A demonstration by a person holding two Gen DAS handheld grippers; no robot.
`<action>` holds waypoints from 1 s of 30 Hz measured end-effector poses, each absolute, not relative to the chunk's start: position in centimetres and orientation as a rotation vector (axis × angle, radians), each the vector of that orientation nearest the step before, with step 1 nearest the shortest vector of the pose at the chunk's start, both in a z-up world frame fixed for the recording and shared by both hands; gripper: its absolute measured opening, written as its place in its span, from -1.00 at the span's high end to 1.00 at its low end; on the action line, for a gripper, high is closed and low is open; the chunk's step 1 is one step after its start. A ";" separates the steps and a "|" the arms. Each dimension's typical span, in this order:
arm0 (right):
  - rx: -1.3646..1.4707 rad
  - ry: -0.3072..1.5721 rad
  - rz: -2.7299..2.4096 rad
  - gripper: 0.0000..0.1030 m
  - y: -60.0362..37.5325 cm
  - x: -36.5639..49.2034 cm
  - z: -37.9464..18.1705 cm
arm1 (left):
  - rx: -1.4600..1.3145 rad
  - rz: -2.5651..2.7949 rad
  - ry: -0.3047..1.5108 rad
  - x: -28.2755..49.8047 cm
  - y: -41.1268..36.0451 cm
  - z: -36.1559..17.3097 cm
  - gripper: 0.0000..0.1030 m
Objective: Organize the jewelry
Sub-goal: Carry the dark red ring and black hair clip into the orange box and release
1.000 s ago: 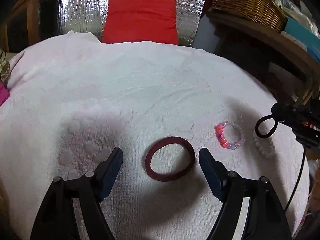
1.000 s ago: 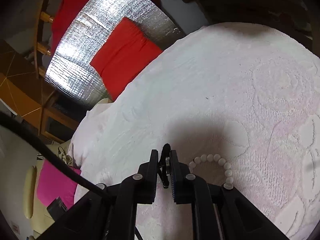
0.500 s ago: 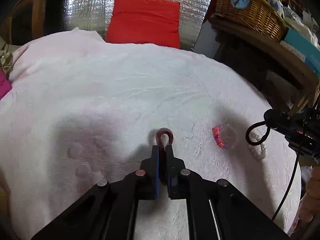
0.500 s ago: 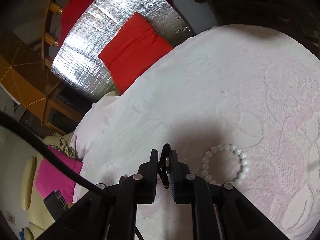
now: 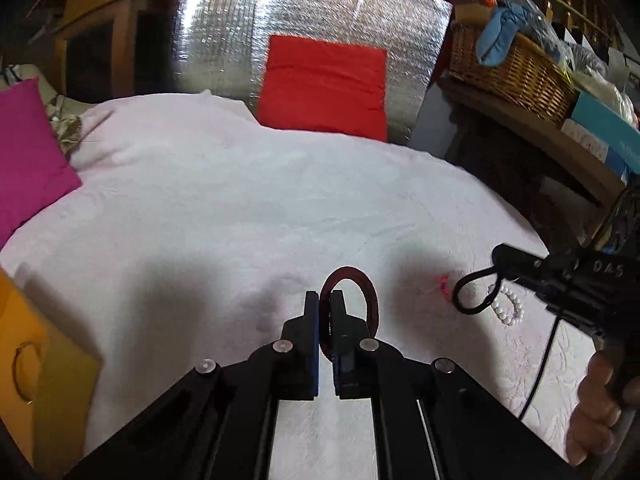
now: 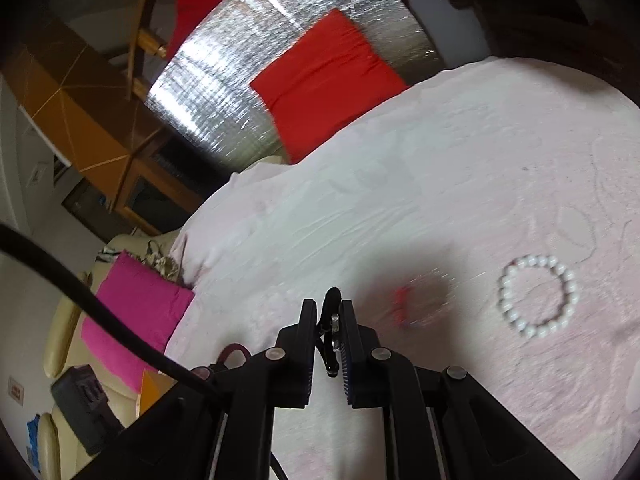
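My left gripper (image 5: 325,298) is shut on the dark red hair tie (image 5: 370,300), which loops up out of the fingers above the pale pink towel (image 5: 240,208). My right gripper (image 6: 329,308) is shut on a black hair tie (image 6: 332,300); in the left wrist view that black hair tie (image 5: 474,292) hangs from the right gripper (image 5: 500,264) at the right. A white pearl bracelet (image 6: 538,296) lies flat on the towel (image 6: 440,184) to the right of the right gripper. A pink and clear bead bracelet (image 6: 416,304), blurred, lies between them.
A red cushion (image 5: 324,88) leans on a silver foil panel (image 5: 224,32) behind the towel. A magenta cushion (image 5: 24,152) sits at the left, a yellow box (image 5: 40,368) at the lower left. A wicker basket (image 5: 508,68) stands on a shelf at right. A person's hand (image 5: 596,400) holds the right gripper.
My left gripper closed on the dark red hair tie and lifted it off the towel, pulling back. My right gripper moved back and left with the black hair tie, away from the pearl bracelet.
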State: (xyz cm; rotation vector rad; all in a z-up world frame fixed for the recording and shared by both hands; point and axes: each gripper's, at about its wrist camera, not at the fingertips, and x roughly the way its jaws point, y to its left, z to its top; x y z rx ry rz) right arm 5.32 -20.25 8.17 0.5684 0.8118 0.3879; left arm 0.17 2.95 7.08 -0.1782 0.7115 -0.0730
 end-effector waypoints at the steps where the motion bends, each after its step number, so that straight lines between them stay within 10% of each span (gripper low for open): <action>1: 0.562 0.811 0.397 0.76 -19.7 5.1 8.2 | -0.177 -0.060 0.705 -0.3 3.2 7.4 0.90; 30: 0.369 0.812 1.037 0.76 5.3 -9.4 11.7 | -0.273 0.578 0.663 -27.9 26.6 11.0 0.90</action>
